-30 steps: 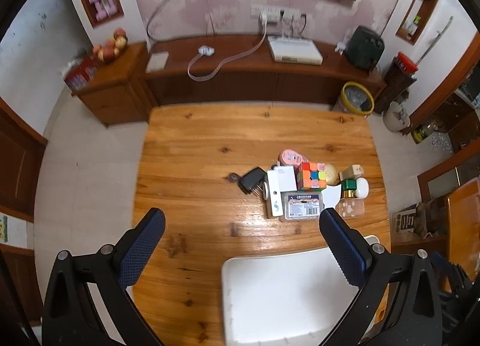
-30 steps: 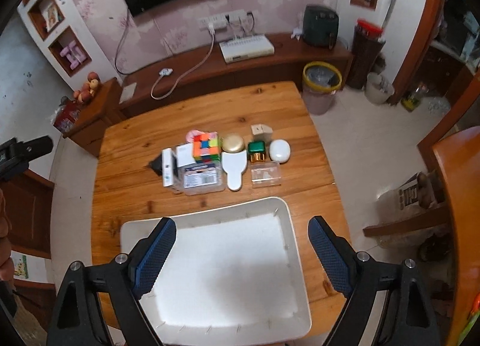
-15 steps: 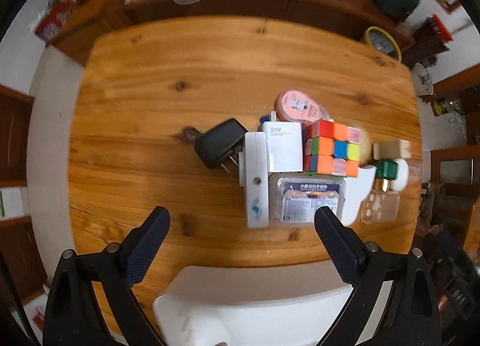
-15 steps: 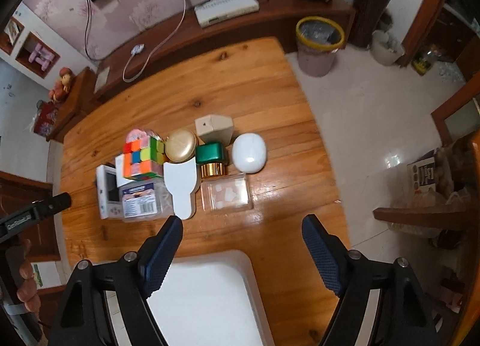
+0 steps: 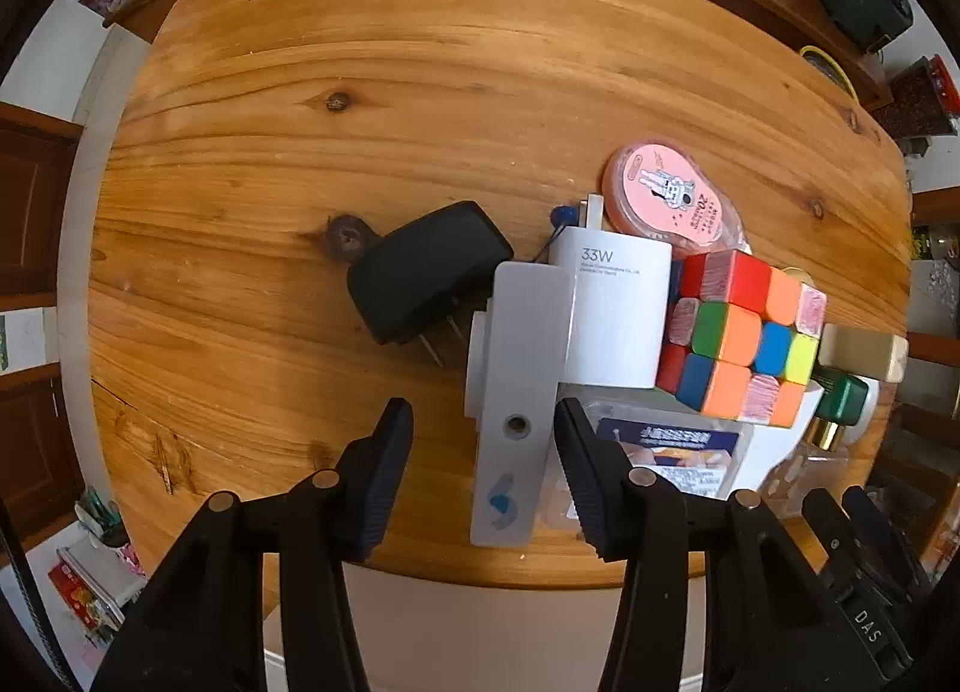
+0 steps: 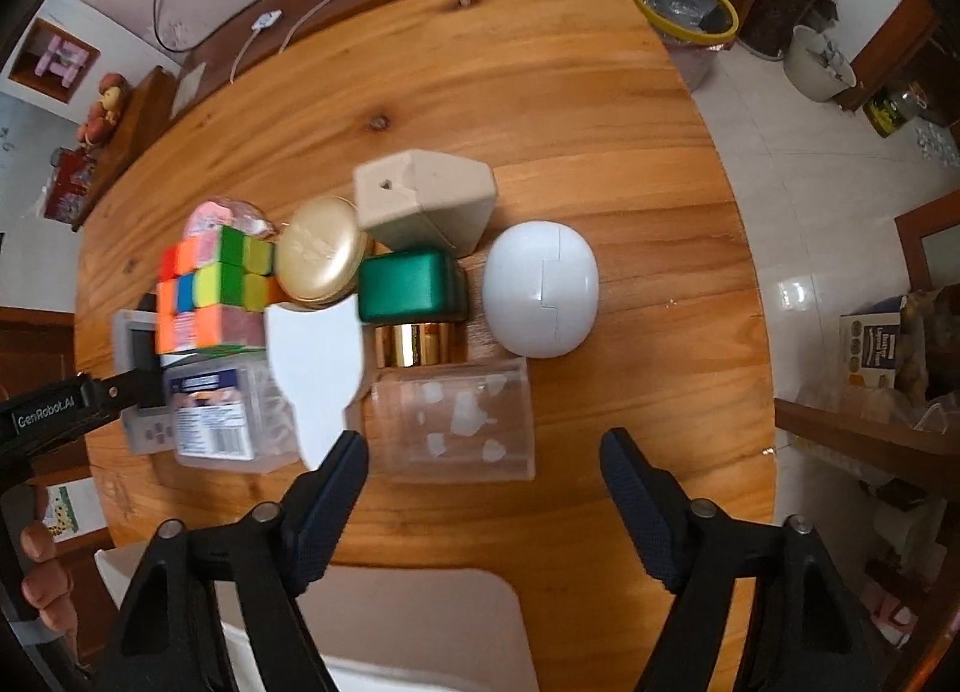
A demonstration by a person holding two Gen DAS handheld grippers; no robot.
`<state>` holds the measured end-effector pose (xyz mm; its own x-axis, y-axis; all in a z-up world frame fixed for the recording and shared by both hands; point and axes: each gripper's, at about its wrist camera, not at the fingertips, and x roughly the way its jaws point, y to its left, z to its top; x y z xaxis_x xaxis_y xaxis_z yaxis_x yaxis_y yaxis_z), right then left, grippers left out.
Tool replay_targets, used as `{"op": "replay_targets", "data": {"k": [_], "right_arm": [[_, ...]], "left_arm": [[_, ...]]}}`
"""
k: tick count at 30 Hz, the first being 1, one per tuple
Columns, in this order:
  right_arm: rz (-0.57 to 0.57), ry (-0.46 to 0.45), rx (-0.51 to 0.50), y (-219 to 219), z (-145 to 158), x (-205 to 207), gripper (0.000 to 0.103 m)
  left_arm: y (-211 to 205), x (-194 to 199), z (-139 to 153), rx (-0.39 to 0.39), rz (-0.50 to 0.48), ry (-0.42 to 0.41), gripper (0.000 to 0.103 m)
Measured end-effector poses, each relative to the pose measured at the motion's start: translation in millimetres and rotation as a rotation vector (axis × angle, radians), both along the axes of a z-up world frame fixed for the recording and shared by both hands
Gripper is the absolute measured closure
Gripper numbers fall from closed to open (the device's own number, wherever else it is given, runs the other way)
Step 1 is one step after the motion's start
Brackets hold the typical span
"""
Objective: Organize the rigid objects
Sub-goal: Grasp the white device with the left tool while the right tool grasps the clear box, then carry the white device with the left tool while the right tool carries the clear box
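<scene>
Left hand-held gripper (image 5: 483, 443) spread, straddling white device (image 5: 510, 416) for pickup; right hand-held gripper (image 6: 483, 473) spread before clear box (image 6: 459, 428).

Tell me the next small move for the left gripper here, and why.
Probably ease the left gripper a little further forward and then close. Its jaws are open and already straddle the near end of the long white block, with the right finger close to it and the left finger still apart. The white tray sits just behind, a likely drop spot.
</scene>
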<state>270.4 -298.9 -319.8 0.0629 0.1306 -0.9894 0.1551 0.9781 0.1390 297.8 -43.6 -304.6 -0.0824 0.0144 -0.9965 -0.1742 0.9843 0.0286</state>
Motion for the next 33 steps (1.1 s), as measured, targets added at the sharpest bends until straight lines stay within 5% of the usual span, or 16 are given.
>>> {"op": "replay_targets", "data": {"k": [18,21,33], "right_arm": [[0.054,0.049,-0.037,36.4,-20.5,24.4,0.028],[0.068,0.057,-0.093,40.4,-21.8,27.8,0.039],[0.043,-0.006,-0.016,26.7,-7.5,3.1,0.042]], "left_arm": [[-13.3,14.3,-21.7,0.055,0.0,-0.012,0.068],[-20.3,10.7,-18.6,0.05,-0.006,-0.016,0.076],[-10.2,-11.3,22.3,0.028,-0.04,-0.117,0.077]]}}
